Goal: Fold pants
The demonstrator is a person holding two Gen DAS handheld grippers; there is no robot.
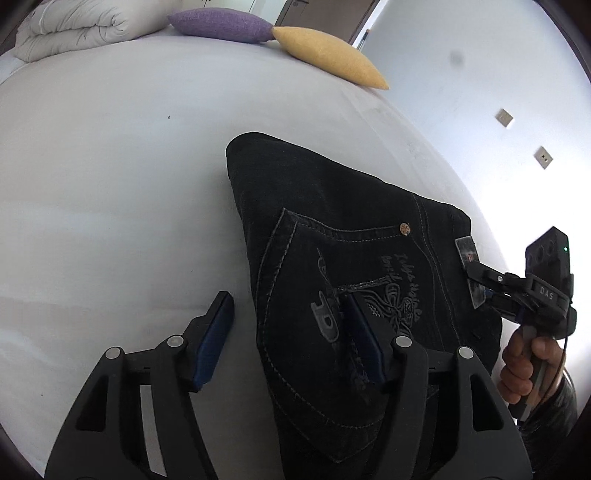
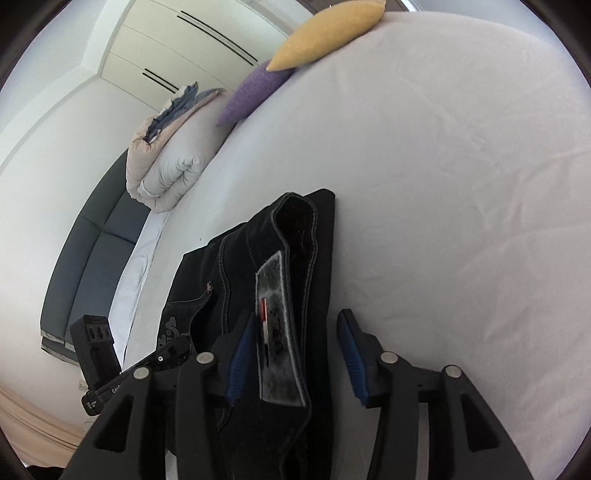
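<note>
Black jeans (image 1: 332,206) lie folded on the white bed sheet (image 1: 110,184), back pocket with grey embroidery facing up. My left gripper (image 1: 290,325) stands open over the jeans' left edge: one pad hangs above the sheet, the other above the pocket, and neither presses. From the right, held by a hand (image 1: 521,365), the right gripper (image 1: 471,275) reaches the waistband. In the right wrist view the jeans (image 2: 295,229) run away from me. The right gripper (image 2: 297,350) is open astride the waistband and its grey label (image 2: 277,332), with gaps beside both pads. The left gripper (image 2: 162,360) shows at lower left.
A purple pillow (image 1: 221,24) and a yellow pillow (image 1: 328,55) lie at the bed's far end beside a folded white duvet (image 1: 74,29). A white wall with two sockets (image 1: 504,118) runs along the right. A dark grey padded panel (image 2: 92,240) borders the bed.
</note>
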